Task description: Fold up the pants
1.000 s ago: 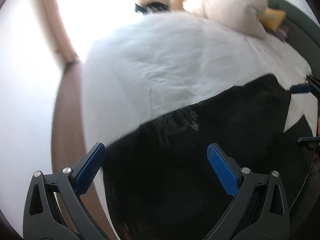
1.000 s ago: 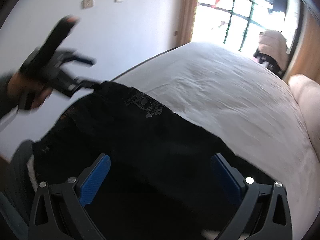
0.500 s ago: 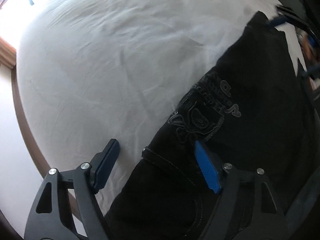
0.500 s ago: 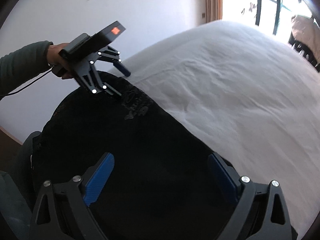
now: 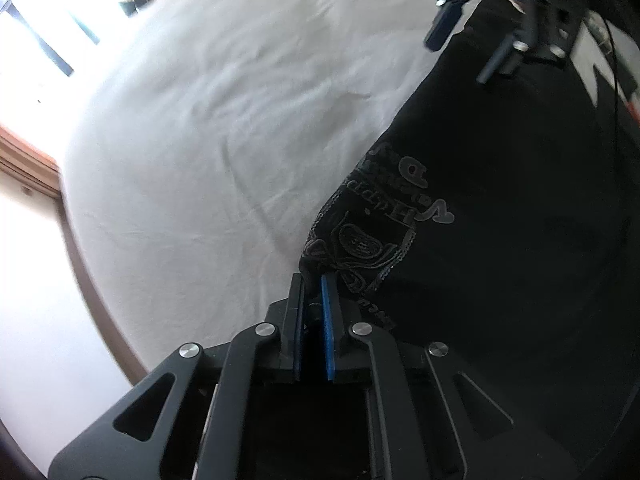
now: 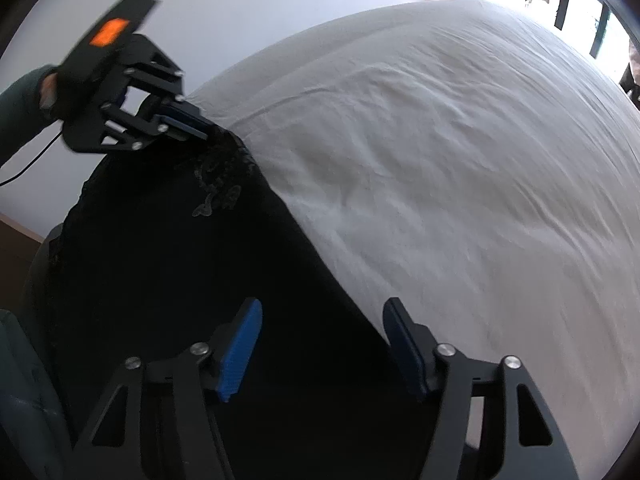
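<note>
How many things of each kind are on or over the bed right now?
Pants: 1
Grippers: 2, left gripper and right gripper
Bed: 1
Total: 4

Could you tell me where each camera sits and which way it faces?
Left wrist: on the left hand-held gripper, looking down at the pants edge it pinches on the bed; the right hand-held gripper shows far off.
Right wrist: over the pants, jaws apart; a sleeve shows.
Shared: pants, bed, both grippers.
</note>
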Demonstrator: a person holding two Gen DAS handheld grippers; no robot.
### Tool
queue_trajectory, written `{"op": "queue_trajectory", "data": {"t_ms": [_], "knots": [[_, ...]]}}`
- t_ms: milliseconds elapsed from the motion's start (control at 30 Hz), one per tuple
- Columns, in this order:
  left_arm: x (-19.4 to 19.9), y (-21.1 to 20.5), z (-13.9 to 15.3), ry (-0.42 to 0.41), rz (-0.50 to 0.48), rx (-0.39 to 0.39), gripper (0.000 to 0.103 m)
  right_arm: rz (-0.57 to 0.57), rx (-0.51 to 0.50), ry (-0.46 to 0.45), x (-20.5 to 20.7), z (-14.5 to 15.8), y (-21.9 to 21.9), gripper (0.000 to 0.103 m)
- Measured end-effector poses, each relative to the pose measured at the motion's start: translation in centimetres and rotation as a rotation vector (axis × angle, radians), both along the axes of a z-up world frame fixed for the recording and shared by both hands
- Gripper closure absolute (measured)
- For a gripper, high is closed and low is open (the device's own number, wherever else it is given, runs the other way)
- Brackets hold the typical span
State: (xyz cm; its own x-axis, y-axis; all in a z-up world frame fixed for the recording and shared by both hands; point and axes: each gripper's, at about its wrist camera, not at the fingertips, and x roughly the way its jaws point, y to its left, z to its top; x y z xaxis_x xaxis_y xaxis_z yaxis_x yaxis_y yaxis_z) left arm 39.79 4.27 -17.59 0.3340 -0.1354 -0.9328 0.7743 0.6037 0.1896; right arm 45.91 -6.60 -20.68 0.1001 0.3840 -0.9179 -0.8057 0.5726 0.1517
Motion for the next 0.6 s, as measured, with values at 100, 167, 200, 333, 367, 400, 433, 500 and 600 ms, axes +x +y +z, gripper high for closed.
{"op": "queue_trajectory", "data": {"t_ms": [100, 167, 200, 333, 367, 400, 433, 500, 600], "knots": [[-1.4, 0.6, -0.2, -0.066, -0.009, -0.008, 0.097, 0.009, 0.001, 0.005, 0.4, -0.2, 0.4, 0.041], [-2.2, 0.3, 0.2, -0.102, -0.02, -0.02, 0.097, 0.029, -0.025, 0.014, 0.4, -0.8, 0.9, 0.046], [-2.3, 0.4, 0.8, -0.126, -0.02, -0.025, 0.097, 0.033, -0.035, 0.021, 0.5, -1.1, 1.1, 0.046], [-3.2, -0.2, 1.8, -0.214, -0.057, -0.067, 0.097, 0.036, -0.039, 0.035, 1.2, -1.3, 1.6, 0.046], [-4.0, -0.5, 2.4, -0.237, -0.066, -0.07, 0.097, 0.028, -0.032, 0.037, 1.4, -1.2, 1.5, 0.046], [-5.0, -0.5, 2.9, -0.279, -0.085, -0.062, 0.097, 0.025, -0.027, 0.038, 1.6, -1.1, 1.5, 0.046], [-5.4, -0.9, 3.0, -0.311, -0.105, -0.053, 0.097, 0.027, -0.024, 0.043, 1.7, -1.1, 1.5, 0.046], [-6.6, -1.4, 3.4, -0.383, -0.142, -0.036, 0.097, 0.048, -0.039, 0.041, 1.6, -1.2, 1.7, 0.046], [-8.5, -2.0, 4.2, -0.466, -0.183, -0.038, 0.097, 0.077, -0.065, 0.039, 1.8, -1.2, 1.8, 0.046]]}}
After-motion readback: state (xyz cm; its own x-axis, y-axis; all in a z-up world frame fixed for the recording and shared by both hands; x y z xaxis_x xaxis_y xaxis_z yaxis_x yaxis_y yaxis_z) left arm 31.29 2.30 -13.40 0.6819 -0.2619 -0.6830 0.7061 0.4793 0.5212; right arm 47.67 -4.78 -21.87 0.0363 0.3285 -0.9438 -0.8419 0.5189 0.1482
